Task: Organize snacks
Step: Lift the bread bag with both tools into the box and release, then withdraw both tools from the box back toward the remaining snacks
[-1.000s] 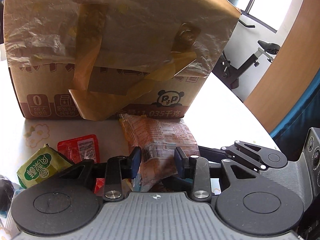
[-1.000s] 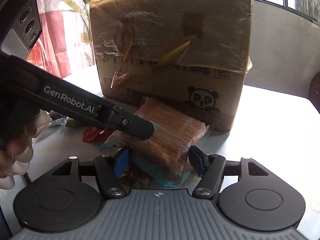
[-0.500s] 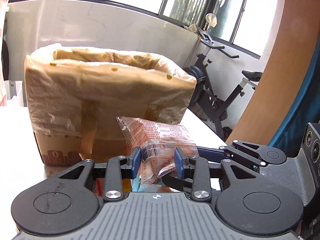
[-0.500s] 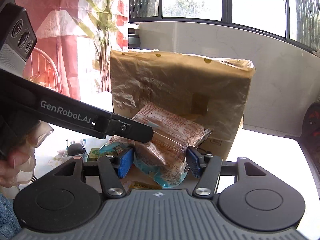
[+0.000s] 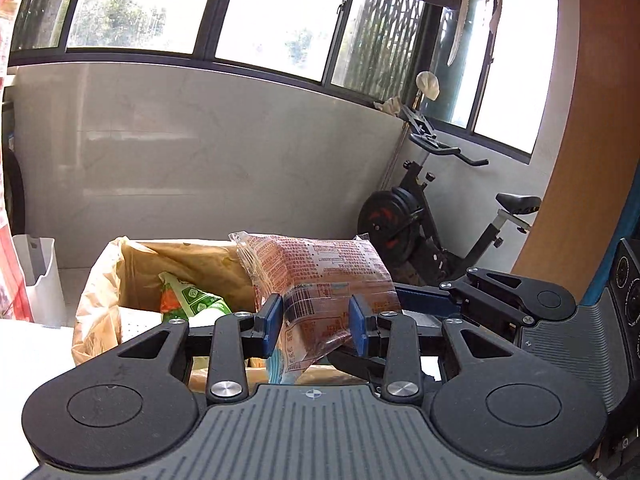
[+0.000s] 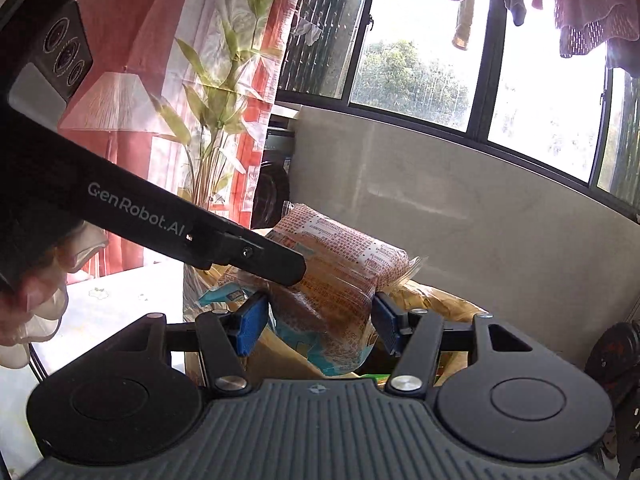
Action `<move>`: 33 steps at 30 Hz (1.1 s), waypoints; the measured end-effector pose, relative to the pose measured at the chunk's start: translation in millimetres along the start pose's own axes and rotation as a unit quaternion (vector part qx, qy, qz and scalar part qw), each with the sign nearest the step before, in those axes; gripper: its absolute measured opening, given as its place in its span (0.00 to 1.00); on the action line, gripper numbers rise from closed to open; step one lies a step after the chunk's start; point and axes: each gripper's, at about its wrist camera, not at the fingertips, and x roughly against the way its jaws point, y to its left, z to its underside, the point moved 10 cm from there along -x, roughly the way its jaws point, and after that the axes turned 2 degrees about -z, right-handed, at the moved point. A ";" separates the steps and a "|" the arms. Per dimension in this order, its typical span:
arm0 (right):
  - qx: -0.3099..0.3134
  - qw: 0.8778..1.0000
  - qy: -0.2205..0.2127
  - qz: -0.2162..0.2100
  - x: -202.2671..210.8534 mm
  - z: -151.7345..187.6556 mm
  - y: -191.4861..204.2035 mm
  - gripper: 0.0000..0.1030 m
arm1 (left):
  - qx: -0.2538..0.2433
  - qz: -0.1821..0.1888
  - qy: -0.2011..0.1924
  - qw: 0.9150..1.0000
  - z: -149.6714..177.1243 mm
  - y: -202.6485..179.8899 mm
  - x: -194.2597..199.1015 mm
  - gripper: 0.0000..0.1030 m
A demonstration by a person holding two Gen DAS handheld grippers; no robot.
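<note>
Both grippers grip one clear snack bag [image 5: 320, 276] with orange print and brown pieces inside. In the left wrist view my left gripper [image 5: 316, 322] is shut on its lower end. In the right wrist view my right gripper [image 6: 320, 322] is shut on the same snack bag [image 6: 340, 276], and the left gripper's black finger crosses in from the left onto the bag. The bag hangs above the open cardboard box [image 5: 120, 276], which is lined with brown plastic. A green and orange packet [image 5: 188, 300] lies inside the box. The box's rim [image 6: 436, 300] shows behind the bag.
A white bin [image 5: 38, 280] stands at the left past the white table [image 5: 24, 356]. An exercise bike [image 5: 432, 220] stands at the right by a wooden panel [image 5: 592, 160]. A person's hand [image 6: 28, 300] holds the left gripper. A curtain and a tall plant [image 6: 208, 120] fill the left.
Both grippers have risen with the snack bag from the table in front of the box to above its open top. The box's inside now shows.
</note>
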 end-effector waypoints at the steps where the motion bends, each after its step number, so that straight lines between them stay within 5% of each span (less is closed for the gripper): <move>1: -0.002 1.000 0.004 0.000 -7.6 -1.2 -6.1 0.58 | -0.003 -0.003 0.002 1.000 -3.9 0.5 -8.1 0.37; 9: -0.067 0.997 0.028 0.006 -56.4 6.8 -50.2 0.58 | 0.050 0.018 0.009 0.999 -10.0 17.3 -68.6 0.37; 15: -0.083 0.995 0.052 0.026 -70.1 20.8 -56.6 0.58 | 0.034 0.000 0.026 0.999 3.2 18.3 -71.8 0.38; 19: -0.092 0.992 0.060 0.059 -69.3 27.2 -60.7 0.59 | 0.031 -0.017 0.017 0.999 5.3 35.0 -48.8 0.47; 28: -0.101 0.993 0.043 0.047 -33.5 34.1 -46.7 0.59 | 0.037 -0.096 -0.026 0.994 18.2 93.6 43.5 0.48; 33: -0.089 0.995 0.019 0.039 -6.9 44.2 -23.6 0.59 | 0.013 -0.145 -0.023 0.989 51.7 120.2 89.0 0.48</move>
